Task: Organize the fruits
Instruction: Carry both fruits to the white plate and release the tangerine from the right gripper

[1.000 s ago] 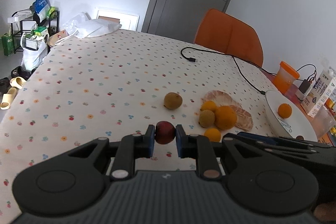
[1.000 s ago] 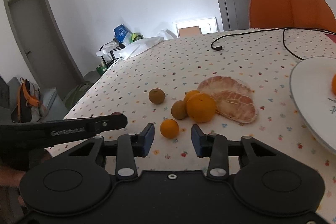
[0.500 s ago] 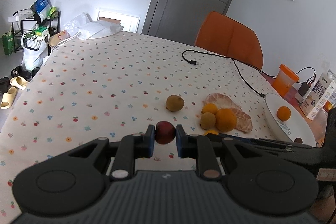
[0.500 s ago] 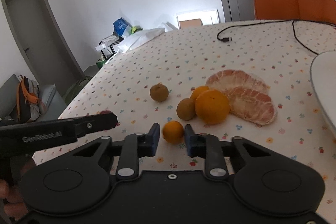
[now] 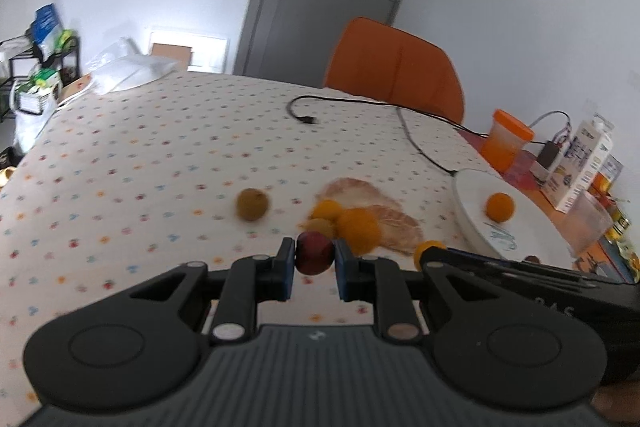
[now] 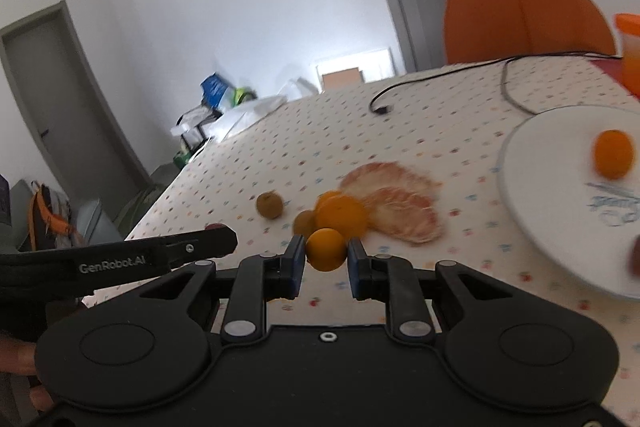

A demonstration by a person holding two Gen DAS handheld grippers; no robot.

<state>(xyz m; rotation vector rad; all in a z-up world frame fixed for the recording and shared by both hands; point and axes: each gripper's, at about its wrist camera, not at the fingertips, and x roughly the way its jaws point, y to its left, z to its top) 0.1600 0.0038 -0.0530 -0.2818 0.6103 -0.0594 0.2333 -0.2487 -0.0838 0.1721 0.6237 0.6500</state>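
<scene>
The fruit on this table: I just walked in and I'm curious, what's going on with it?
A person is sorting fruit with two handheld grippers. The left gripper is shut on a dark red fruit, the right gripper on a small orange. One orange already sits on the white plate; more fruit and pomelo pieces remain on the tablecloth.

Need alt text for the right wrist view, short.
The right gripper is shut on a small orange above a dotted tablecloth. Behind it lie more fruit and pomelo segments; a white plate at right holds another orange.
</scene>
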